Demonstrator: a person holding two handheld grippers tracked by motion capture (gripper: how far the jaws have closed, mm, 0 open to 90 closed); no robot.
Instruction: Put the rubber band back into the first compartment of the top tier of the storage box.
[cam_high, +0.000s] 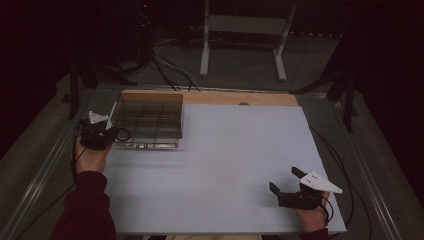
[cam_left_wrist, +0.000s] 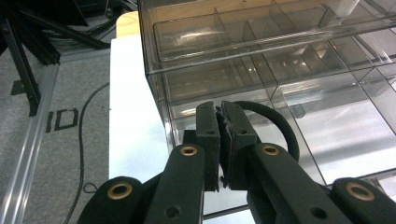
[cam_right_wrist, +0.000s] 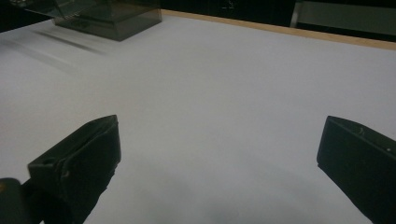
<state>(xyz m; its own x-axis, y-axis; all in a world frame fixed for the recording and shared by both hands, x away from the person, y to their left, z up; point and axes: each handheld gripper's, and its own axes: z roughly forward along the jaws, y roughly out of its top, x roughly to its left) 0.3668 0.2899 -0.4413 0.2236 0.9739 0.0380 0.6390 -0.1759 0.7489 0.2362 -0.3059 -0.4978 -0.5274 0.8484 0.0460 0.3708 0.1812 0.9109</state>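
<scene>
A clear plastic box (cam_high: 150, 117) with several divided compartments stands at the far left of the white table (cam_high: 225, 165). My left gripper (cam_high: 115, 134) is shut right at the box's left front corner, its jaws pressed together (cam_left_wrist: 219, 108) against the box wall (cam_left_wrist: 280, 56). A black loop (cam_left_wrist: 285, 128) curves out from behind the jaw tips; I cannot tell whether it is pinched. My right gripper (cam_high: 284, 179) hovers open over the table's near right corner, nothing between its jaws (cam_right_wrist: 219, 126). The box (cam_right_wrist: 112, 18) lies far off in the right gripper view.
A wooden strip (cam_high: 240, 97) runs along the table's far edge. Metal rails (cam_high: 45, 165) flank the table on grey floor. A white stand (cam_high: 245, 35) and black cables (cam_high: 170, 70) lie beyond the table.
</scene>
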